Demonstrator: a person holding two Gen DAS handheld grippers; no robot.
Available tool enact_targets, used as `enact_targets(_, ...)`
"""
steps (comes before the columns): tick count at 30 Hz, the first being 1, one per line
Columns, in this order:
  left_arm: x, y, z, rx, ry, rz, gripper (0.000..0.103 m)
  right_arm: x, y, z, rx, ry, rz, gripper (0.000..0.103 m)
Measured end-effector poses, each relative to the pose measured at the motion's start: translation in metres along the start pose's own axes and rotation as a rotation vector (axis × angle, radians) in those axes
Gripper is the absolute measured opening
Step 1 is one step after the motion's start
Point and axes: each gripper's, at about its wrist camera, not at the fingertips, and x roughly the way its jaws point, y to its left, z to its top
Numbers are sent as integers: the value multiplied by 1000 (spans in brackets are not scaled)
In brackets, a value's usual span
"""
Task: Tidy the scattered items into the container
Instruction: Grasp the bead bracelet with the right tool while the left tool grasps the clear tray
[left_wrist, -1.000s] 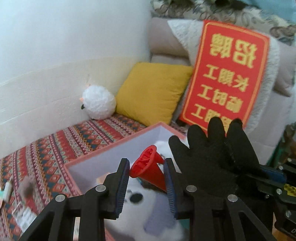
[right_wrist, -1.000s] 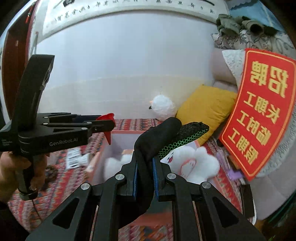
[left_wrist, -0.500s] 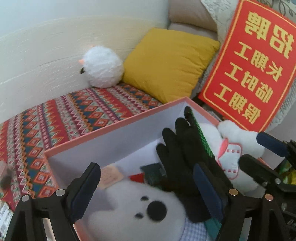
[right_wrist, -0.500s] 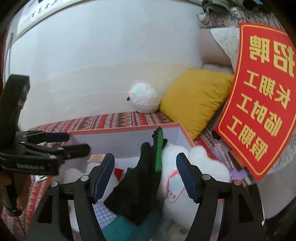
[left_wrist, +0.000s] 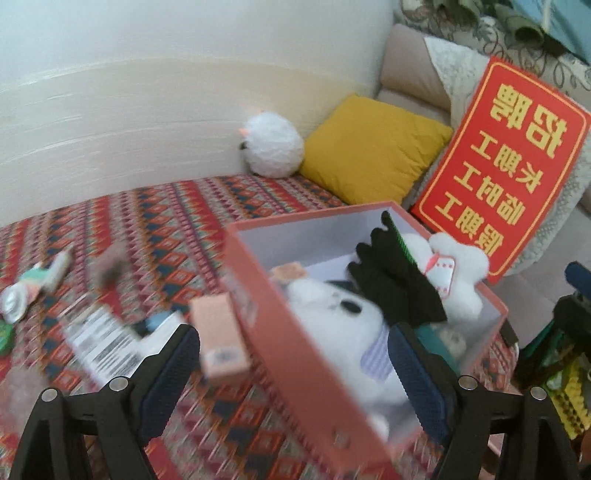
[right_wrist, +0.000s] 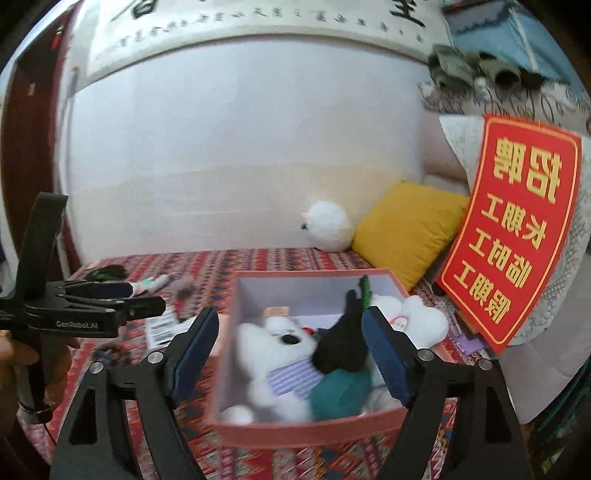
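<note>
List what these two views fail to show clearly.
- Small pink carton, left wrist view: label smeared by motion blur.
- Barcoded packet, left wrist view: print unreadable, blurred.
- Red cone, right wrist view: mostly buried under the plush dog and black glove.
- Pink box floor: covered by toys.

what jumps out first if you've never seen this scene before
The big red sign with gold characters, propped upside down at the right behind the yellow cushion. Next, the pink box in the middle of the patterned cloth, stuffed with white plush toys and a black glove. Both grippers, left and right, hang open and empty.
</note>
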Motion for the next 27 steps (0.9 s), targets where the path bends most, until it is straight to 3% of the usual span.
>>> enact_targets(8, -77, 57, -56, -48, -16, 87, 88, -38, 101, -19, -96, 2, 118, 88)
enact_targets(16, -127, 158, -109, -182, -7, 246, 88, -12, 201, -43, -196, 65, 257, 88)
enact_targets(23, -108, 215, -127, -259, 47, 306, 88, 35, 281, -63, -287, 142, 375, 88)
enact_targets(27, -90, 242, -134, -291, 81, 331, 88, 71, 315, -76, -350, 192, 396, 81)
